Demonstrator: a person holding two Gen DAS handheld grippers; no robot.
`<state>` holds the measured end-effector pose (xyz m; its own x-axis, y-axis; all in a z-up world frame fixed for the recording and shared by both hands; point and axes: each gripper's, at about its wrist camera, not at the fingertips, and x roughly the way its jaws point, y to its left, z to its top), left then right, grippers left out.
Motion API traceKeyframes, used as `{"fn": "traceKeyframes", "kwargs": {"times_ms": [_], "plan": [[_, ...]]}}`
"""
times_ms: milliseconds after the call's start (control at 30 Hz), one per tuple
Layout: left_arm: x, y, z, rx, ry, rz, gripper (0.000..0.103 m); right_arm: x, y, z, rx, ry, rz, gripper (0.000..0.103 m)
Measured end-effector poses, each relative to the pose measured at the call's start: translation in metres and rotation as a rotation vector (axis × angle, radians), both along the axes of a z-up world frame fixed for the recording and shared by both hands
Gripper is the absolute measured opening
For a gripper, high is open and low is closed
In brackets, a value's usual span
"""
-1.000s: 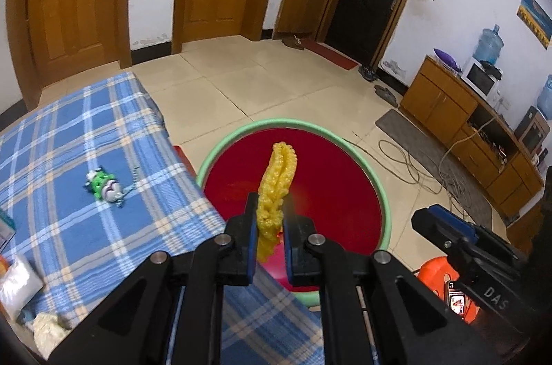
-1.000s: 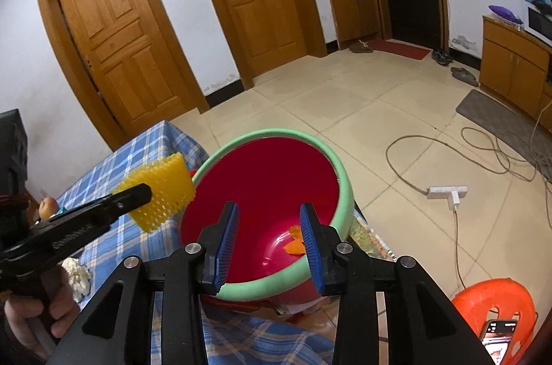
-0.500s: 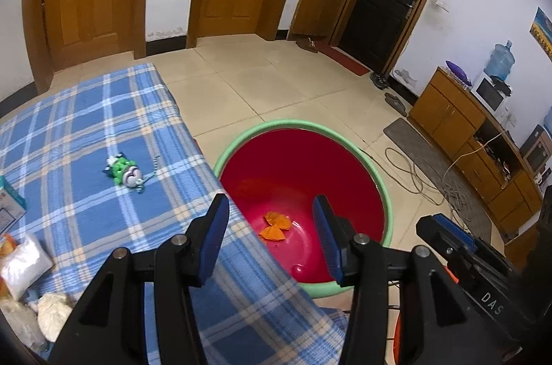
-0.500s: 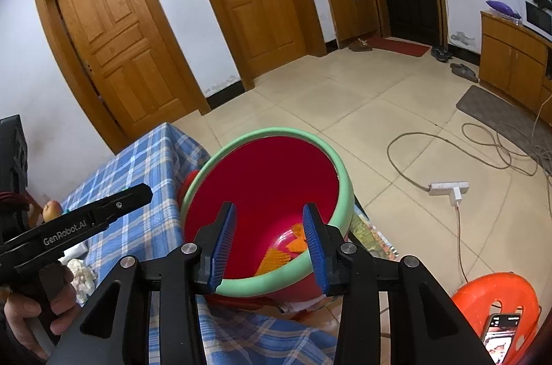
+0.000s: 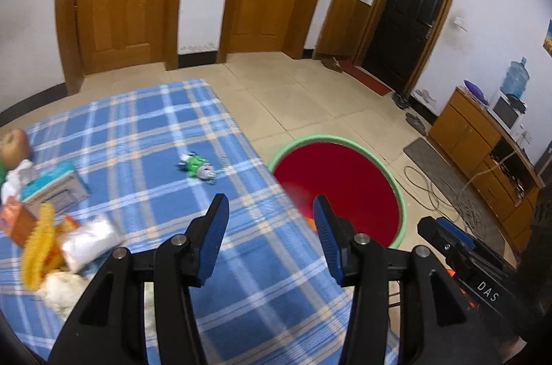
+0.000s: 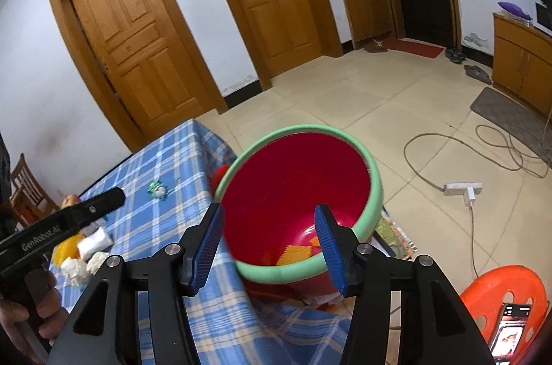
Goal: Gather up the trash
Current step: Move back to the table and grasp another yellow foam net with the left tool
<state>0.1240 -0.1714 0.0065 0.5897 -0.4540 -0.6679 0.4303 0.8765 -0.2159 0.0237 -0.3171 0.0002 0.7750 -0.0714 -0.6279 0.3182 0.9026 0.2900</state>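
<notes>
A red basin with a green rim (image 5: 345, 178) stands beside the blue plaid table (image 5: 145, 130). On the basin's (image 6: 293, 178) floor lie a yellow foam net (image 6: 296, 253) and an orange scrap (image 6: 314, 240). My left gripper (image 5: 269, 203) hangs open and empty over the table's edge. Left of it on the cloth lie another yellow foam net (image 5: 38, 247), a white bag (image 5: 89, 240), crumpled tissue (image 5: 65, 289) and a green wrapper (image 5: 196, 165). My right gripper (image 6: 269, 209) points at the basin; its jaws are opening, with nothing between them.
A tissue box (image 5: 55, 187) and a brown fruit (image 5: 13, 144) sit at the table's left. An orange stool (image 6: 500, 289) with a phone (image 6: 510, 327) on it stands at lower right. A power strip (image 6: 462, 189) and cables lie on the tile floor.
My left gripper opened and let the yellow foam net fall into the basin, then swung left over the table. My right gripper's jaws widened; it stayed aimed at the basin.
</notes>
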Motion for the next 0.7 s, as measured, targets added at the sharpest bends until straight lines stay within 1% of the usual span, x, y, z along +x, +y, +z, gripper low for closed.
{"fn": "traceKeyframes", "kwargs": {"times_ms": [167, 433, 567, 700], "plan": [[-0.004, 0.031, 0.008, 0.022, -0.025, 0.062, 0.051, 0.000, 0.015, 0.003, 0.006, -0.006, 0.036, 0.056], [-0.005, 0.080, 0.012, 0.068, -0.033, 0.164, 0.051, 0.003, 0.038, 0.007, 0.010, -0.002, 0.090, 0.057], [-0.001, 0.106, 0.007, 0.098, -0.023, 0.224, 0.051, 0.004, 0.047, 0.008, 0.016, 0.000, 0.111, 0.057], [0.004, 0.130, -0.006, 0.113, 0.014, 0.288, 0.051, 0.005, 0.053, 0.008, 0.012, 0.007, 0.126, 0.057]]}}
